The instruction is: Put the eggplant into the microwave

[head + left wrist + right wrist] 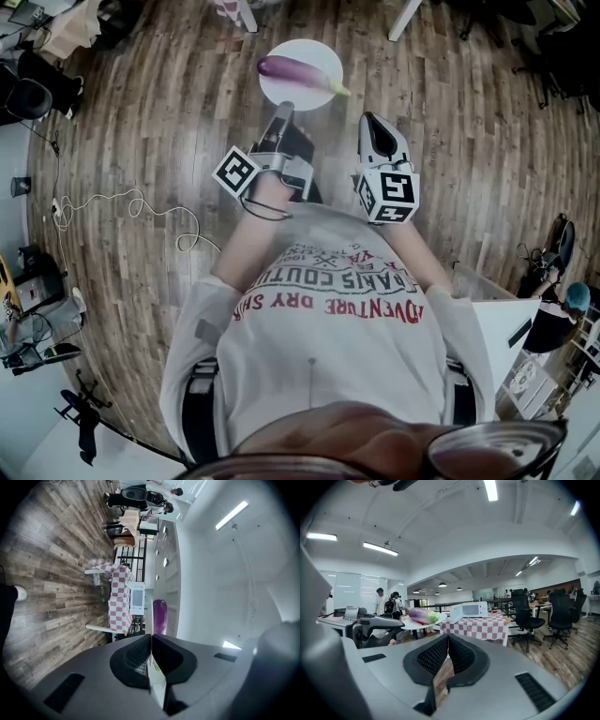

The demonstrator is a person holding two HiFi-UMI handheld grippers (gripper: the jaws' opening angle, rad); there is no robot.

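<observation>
Carrying step: my left hand-held gripper pinches the round white plate w/ the long purple eggplant on it. Right hand-held gripper is pressed together, empty. Next: reach the white box microwave.

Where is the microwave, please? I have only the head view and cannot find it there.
Observer: The right gripper view shows the microwave on a checkered table, just right of the plate.
Operator: Thank you. Is the left tool actually clamping that plate?
Observer: Yes; the left gripper view shows its jaws closed on the plate's rim, the eggplant lying beyond.
</observation>
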